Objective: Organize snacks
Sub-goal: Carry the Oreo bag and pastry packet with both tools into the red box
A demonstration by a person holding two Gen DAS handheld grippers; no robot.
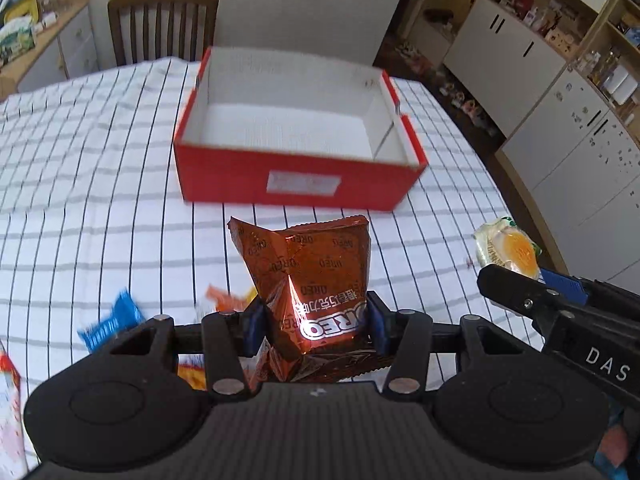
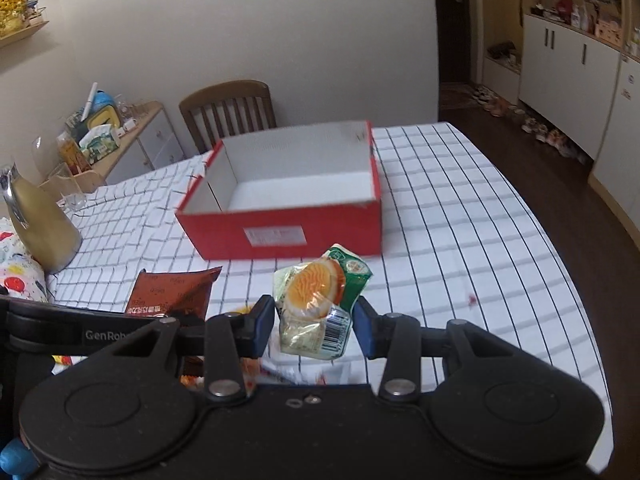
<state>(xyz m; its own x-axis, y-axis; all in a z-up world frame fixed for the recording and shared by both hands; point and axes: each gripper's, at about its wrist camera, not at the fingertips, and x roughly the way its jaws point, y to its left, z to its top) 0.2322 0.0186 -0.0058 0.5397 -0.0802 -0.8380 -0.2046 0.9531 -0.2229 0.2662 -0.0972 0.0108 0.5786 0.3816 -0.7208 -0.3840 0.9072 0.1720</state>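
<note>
My left gripper (image 1: 316,328) is shut on a brown Oreo packet (image 1: 308,276) and holds it above the checked tablecloth, in front of an open red box (image 1: 296,184) with a white, empty inside. My right gripper (image 2: 314,322) is shut on a clear packet with an orange-yellow cake (image 2: 316,300), also held up in front of the red box (image 2: 288,228). In the left wrist view the right gripper and its cake packet (image 1: 508,248) show at the right. In the right wrist view the Oreo packet (image 2: 172,292) shows at the left.
Loose snacks lie on the table near me: a blue packet (image 1: 112,320) and an orange one (image 1: 224,298). A wooden chair (image 1: 164,24) stands behind the table. A metal jug (image 2: 40,224) stands at the left. Cabinets (image 1: 560,92) line the right wall.
</note>
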